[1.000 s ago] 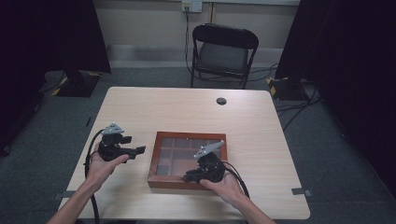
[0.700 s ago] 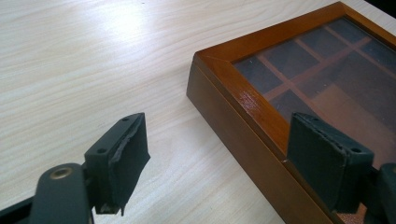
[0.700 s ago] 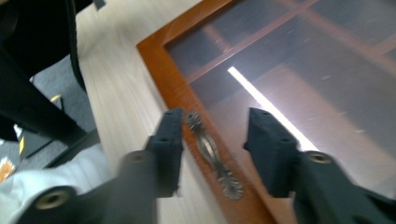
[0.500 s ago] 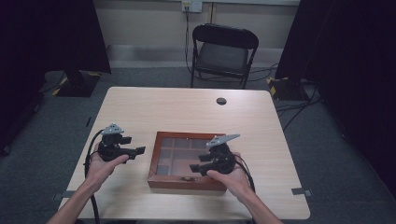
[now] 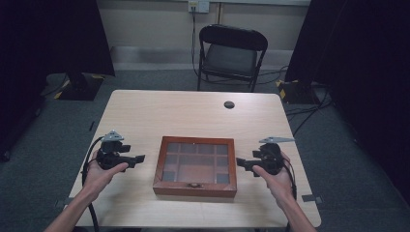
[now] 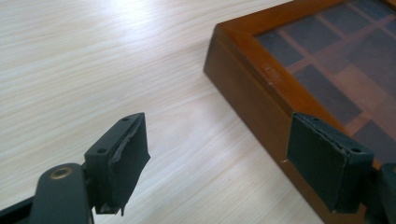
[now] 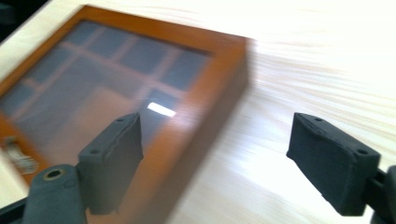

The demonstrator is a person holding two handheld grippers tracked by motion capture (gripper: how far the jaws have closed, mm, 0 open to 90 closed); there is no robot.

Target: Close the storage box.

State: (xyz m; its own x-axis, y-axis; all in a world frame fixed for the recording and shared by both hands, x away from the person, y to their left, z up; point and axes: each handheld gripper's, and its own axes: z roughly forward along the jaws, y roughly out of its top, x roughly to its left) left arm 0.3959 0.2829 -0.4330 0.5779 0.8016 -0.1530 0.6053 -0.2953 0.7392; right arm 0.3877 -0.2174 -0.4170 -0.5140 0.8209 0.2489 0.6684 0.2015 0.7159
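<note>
The box [image 5: 195, 166] sits flat on the bench [image 5: 159, 111], near your edge and about midway between your two hands. It is brown wood with a glass lid [image 6: 336, 60], closed; dark dividers show through the glass as a grid of compartments. A small metal clasp [image 5: 195, 184] sits at the middle of the front wall facing you.

Your left hand-held gripper [image 5: 140, 158] is just left of the box, jaws pointing at its left wall, apart from it. In the left gripper view the jaws stand wide apart with nothing between them; the box's corner and side wall lie ahead of the right-hand jaw.

Your right hand-held gripper [image 5: 240, 162] is just right of the box, jaws pointing at its right wall. In the right gripper view the jaws are spread wide and empty; that view is motion-blurred. Touching or not: cannot tell.

Farther out: a small dark disc [image 5: 229, 104] near the far edge of the bench, and a folding chair [image 5: 231, 53] beyond it.
</note>
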